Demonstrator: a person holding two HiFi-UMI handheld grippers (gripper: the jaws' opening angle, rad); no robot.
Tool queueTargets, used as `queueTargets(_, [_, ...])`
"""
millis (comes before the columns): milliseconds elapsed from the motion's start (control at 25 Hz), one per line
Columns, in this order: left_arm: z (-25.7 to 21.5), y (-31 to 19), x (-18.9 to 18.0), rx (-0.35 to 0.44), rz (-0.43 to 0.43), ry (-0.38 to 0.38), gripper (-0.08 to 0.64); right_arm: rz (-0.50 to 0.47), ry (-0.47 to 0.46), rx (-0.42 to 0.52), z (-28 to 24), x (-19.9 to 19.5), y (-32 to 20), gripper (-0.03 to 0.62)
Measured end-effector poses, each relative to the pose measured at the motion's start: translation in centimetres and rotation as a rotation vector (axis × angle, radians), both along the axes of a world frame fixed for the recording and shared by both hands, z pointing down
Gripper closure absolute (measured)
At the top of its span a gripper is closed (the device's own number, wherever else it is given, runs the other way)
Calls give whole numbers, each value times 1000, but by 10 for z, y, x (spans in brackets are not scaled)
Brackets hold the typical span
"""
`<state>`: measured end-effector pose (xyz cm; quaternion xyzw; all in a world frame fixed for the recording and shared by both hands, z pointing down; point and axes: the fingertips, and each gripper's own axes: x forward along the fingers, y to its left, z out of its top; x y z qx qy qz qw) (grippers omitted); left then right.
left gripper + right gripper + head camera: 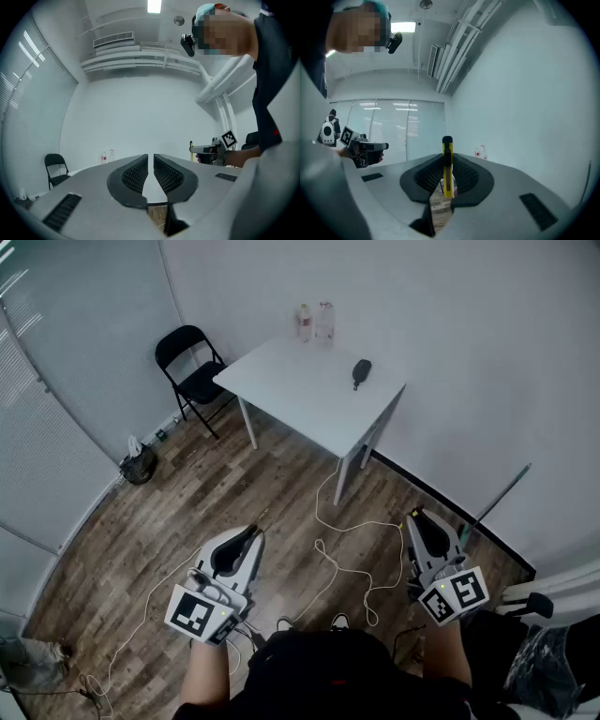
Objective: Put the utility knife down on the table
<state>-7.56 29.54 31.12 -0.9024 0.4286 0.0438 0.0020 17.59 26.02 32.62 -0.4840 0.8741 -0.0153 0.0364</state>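
My right gripper is shut on a yellow utility knife, which stands upright between the ribbed pads with its black top above them. In the head view this gripper is held level at the lower right, well short of the white table. My left gripper is at the lower left, also level over the wooden floor. Its jaws are shut with nothing between them. Each gripper also shows small in the other's view.
On the table lie a dark object and, at the far edge, two bottles. A black folding chair stands left of it. A black bag, white cables and a leaning pole are on the floor.
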Motion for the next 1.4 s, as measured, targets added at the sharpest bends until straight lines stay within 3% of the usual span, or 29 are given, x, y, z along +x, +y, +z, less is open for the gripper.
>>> queueTargets(120, [9, -2, -2, -37, -18, -30, 509, -3, 2, -1, 1, -1, -2, 524])
queueTargets(280, [7, -2, 2, -20, -4, -10, 509, -10, 7, 4, 3, -2, -2, 524])
queueTargets(480, [15, 1, 4, -43, -23, -38, 509, -29, -12, 4, 2, 0, -1, 523])
queueTargets(760, [22, -4, 38, -61, -1, -27, 509, -58, -41, 2, 5, 19, -4, 523])
queueTargets(1400, [34, -15, 92, -66, -53, 1, 509, -159, -59, -43, 35, 55, -27, 523])
